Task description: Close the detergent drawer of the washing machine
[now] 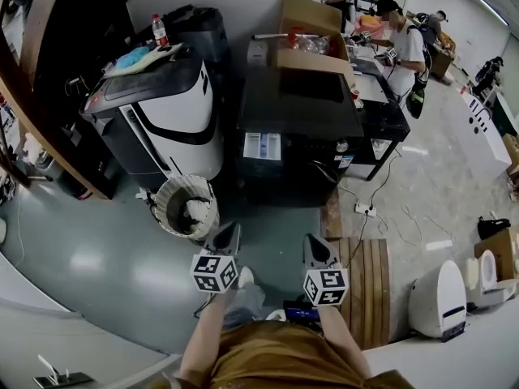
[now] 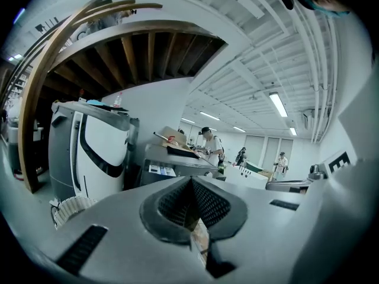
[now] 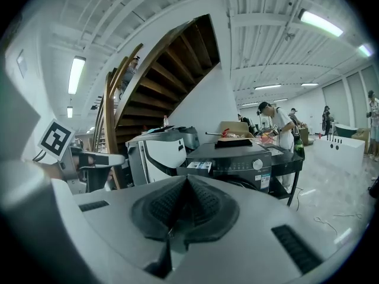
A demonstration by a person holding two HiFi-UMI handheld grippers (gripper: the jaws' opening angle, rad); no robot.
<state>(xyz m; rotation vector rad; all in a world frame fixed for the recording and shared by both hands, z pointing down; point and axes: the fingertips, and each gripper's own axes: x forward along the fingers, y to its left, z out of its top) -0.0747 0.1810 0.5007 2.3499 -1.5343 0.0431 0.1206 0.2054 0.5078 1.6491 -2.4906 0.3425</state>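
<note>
The dark washing machine (image 1: 300, 112) stands ahead of me in the head view, and its detergent drawer (image 1: 262, 146) sticks out of the front at the upper left, showing a white-and-blue label. My left gripper (image 1: 227, 237) and right gripper (image 1: 318, 250) hover side by side well short of the machine, both shut with nothing between the jaws. The right gripper view shows the machine (image 3: 240, 161) and the protruding drawer (image 3: 198, 167) beyond the shut right gripper (image 3: 185, 203). In the left gripper view, the machine (image 2: 177, 161) lies beyond the shut left gripper (image 2: 190, 203).
A white-and-black appliance (image 1: 162, 112) stands left of the washer, with a round laundry basket (image 1: 188, 207) in front of it. A cardboard box (image 1: 312, 35) rests on the washer's back. A wooden pallet (image 1: 366, 290), power strip (image 1: 365, 209) and cables lie at the right. A person (image 1: 403, 43) stands behind.
</note>
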